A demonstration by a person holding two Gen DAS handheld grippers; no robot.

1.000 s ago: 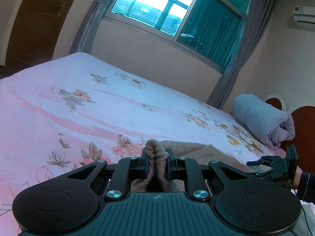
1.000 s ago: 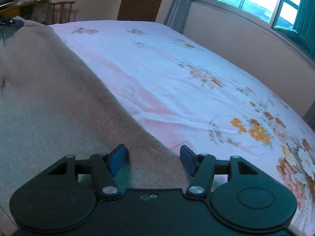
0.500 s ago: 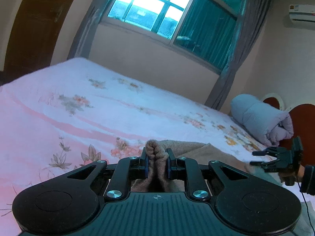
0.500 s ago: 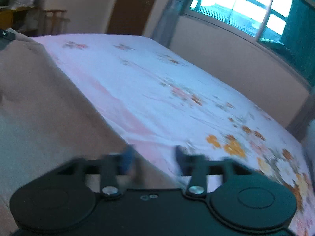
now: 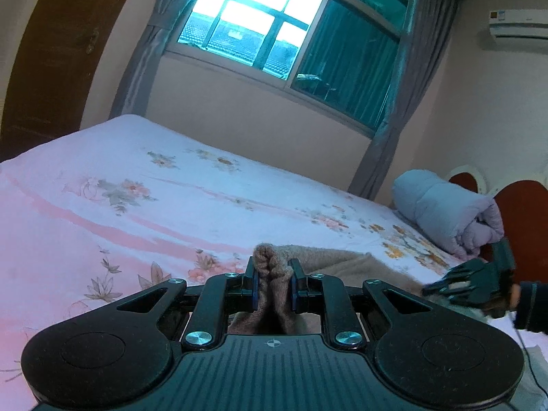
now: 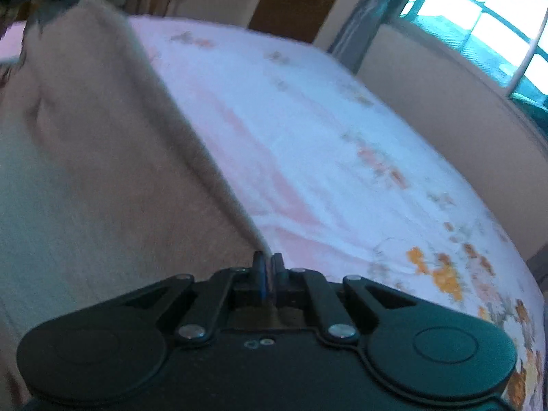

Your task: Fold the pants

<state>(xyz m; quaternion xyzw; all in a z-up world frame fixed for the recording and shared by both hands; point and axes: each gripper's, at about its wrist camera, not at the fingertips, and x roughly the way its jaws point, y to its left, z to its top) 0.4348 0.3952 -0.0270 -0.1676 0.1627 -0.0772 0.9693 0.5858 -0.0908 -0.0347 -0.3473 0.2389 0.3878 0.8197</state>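
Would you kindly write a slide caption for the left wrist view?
Left gripper pinches a bunched fold of brown pants above the floral bedsheet, right gripper at the cloth's far edge.

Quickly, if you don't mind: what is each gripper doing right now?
Left gripper: shut on a bunched fold of the brown pants.
Right gripper: shut on the edge of the pants.
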